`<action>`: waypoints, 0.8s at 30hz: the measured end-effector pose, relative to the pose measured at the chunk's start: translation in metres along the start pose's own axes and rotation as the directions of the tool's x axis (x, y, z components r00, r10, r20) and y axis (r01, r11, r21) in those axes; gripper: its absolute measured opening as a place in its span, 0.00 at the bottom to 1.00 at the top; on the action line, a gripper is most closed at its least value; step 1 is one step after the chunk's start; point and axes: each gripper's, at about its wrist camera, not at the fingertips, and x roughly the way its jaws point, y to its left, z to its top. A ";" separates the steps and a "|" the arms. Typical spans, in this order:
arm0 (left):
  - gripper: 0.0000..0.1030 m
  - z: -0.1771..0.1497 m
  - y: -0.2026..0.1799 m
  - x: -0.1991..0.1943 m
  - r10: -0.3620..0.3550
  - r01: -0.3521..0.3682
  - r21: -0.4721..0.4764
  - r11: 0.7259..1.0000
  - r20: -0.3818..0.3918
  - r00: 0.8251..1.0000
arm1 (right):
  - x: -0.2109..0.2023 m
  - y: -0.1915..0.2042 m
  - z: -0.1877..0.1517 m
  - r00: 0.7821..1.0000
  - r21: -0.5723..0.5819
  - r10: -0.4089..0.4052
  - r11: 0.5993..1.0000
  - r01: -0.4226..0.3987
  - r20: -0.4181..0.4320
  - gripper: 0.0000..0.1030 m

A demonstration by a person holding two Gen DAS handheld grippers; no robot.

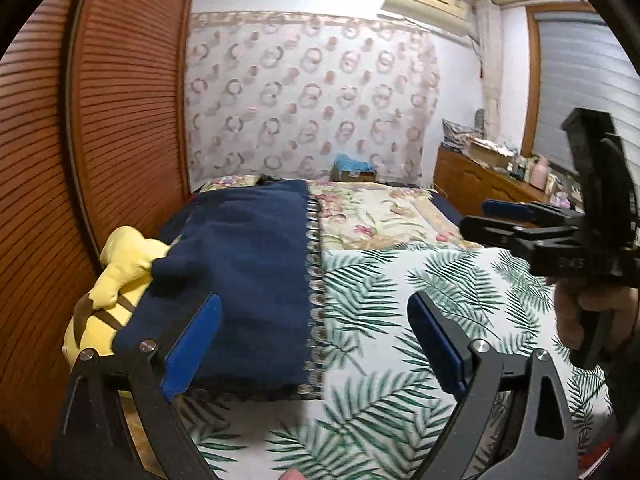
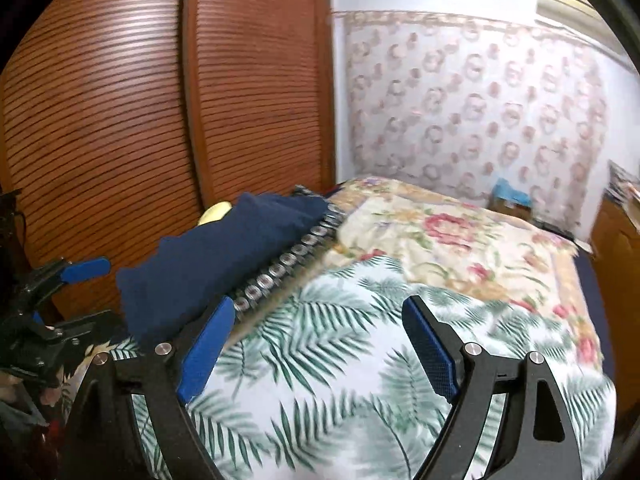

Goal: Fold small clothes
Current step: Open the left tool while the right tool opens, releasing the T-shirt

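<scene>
Left wrist view: the navy garment [image 1: 240, 280] lies on the bed [image 1: 400, 300] at eleven o'clock from the left gripper [image 1: 312, 344], long axis running away. Both the left and the right gripper [image 2: 316, 348] are spread wide and empty; the left looks nearer.
</scene>
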 end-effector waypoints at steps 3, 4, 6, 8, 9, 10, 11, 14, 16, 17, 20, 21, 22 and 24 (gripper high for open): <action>0.92 -0.002 -0.019 -0.005 -0.031 0.031 0.015 0.999 -0.002 1.000 | -0.026 0.004 -0.014 0.999 0.034 -0.045 0.998 0.045 0.016 0.84; 0.92 -0.002 -0.026 -0.006 -0.039 0.039 0.016 0.999 -0.003 0.999 | -0.034 0.006 -0.019 0.998 0.044 -0.055 0.998 0.054 0.019 0.84; 0.92 -0.002 -0.036 -0.010 -0.052 0.052 0.020 0.998 -0.003 0.999 | -0.049 0.010 -0.026 0.996 0.066 -0.088 0.994 0.086 0.026 0.84; 0.92 -0.002 -0.048 -0.013 -0.060 0.060 0.035 0.998 -0.003 0.998 | -0.063 0.014 -0.032 0.993 0.087 -0.115 0.990 0.111 0.036 0.84; 0.92 -0.002 -0.053 -0.016 -0.062 0.062 0.040 0.997 -0.001 0.998 | -0.072 0.018 -0.035 0.991 0.095 -0.128 0.988 0.124 0.040 0.84; 0.92 -0.001 -0.059 -0.018 -0.066 0.066 0.047 0.997 0.000 0.998 | -0.079 0.022 -0.038 0.988 0.104 -0.145 0.985 0.140 0.045 0.84; 0.92 -0.001 -0.063 -0.020 -0.070 0.070 0.052 0.996 0.001 0.998 | -0.085 0.026 -0.040 0.986 0.114 -0.161 0.981 0.154 0.053 0.84; 0.92 0.004 -0.078 -0.027 -0.082 0.081 0.062 0.995 0.014 0.997 | -0.102 0.035 -0.046 0.975 0.146 -0.208 0.970 0.195 0.081 0.84; 0.92 0.009 -0.084 -0.032 -0.085 0.083 0.062 0.995 0.025 0.996 | -0.113 0.040 -0.050 0.966 0.166 -0.239 0.961 0.221 0.097 0.84; 0.92 0.012 -0.087 -0.035 -0.091 0.089 0.062 0.994 0.030 0.995 | -0.117 0.044 -0.052 0.962 0.175 -0.254 0.957 0.233 0.105 0.84; 0.92 0.019 -0.094 -0.042 -0.093 0.090 0.066 0.994 0.045 0.995 | -0.128 0.052 -0.059 0.948 0.196 -0.294 0.944 0.266 0.126 0.84; 0.92 0.021 -0.097 -0.042 -0.091 0.087 0.068 0.994 0.049 0.995 | -0.133 0.056 -0.058 0.942 0.203 -0.309 0.939 0.279 0.134 0.84; 0.92 0.023 -0.100 -0.045 -0.090 0.086 0.069 0.994 0.055 0.994 | -0.135 0.059 -0.062 0.938 0.208 -0.317 0.936 0.285 0.140 0.84; 0.92 0.026 -0.102 -0.047 -0.088 0.084 0.065 0.994 0.062 0.994 | -0.142 0.068 -0.068 0.930 0.215 -0.334 0.930 0.299 0.151 0.84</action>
